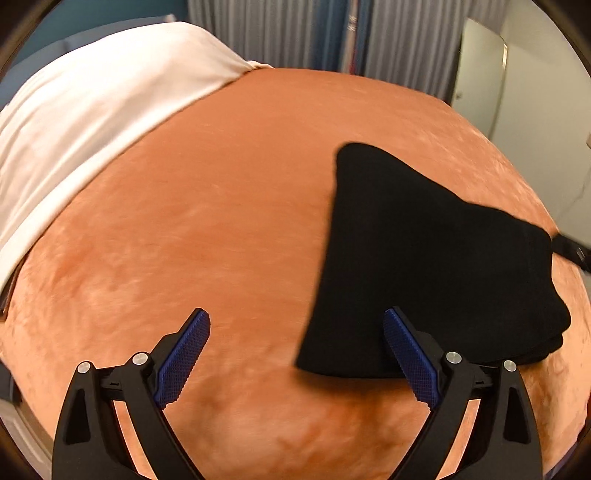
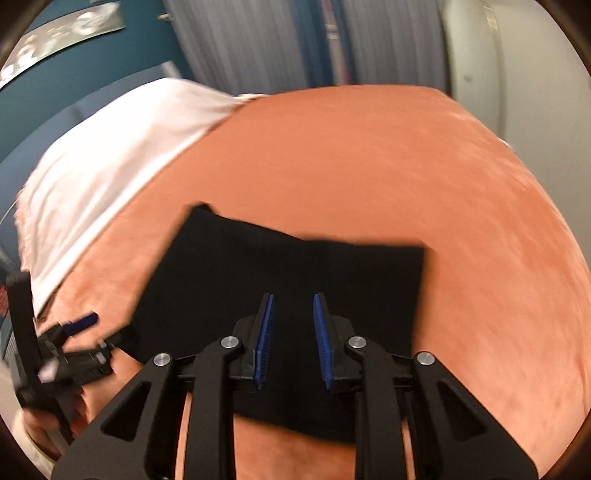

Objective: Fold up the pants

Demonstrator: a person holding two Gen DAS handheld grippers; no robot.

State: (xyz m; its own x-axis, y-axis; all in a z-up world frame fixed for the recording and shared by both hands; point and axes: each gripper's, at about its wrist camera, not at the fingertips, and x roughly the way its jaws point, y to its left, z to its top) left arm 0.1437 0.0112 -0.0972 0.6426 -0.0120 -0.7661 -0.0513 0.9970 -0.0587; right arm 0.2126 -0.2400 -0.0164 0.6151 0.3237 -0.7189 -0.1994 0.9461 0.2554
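The black pants [image 1: 436,258] lie folded into a compact stack on the orange bedspread [image 1: 221,221]. In the left wrist view my left gripper [image 1: 295,325] is wide open and empty, just above the bed at the pants' near left corner; its right finger overlaps the pants' edge. In the right wrist view the pants [image 2: 295,258] lie right under my right gripper [image 2: 293,302], whose jaws stand partly open with nothing between them. The left gripper [image 2: 70,347] shows at the left edge of that view.
A white pillow [image 1: 92,110] lies across the bed's far left. Grey curtains [image 1: 295,29] hang behind the bed, with a white door [image 1: 480,85] at the right. The orange bedspread [image 2: 406,166] spreads around the pants.
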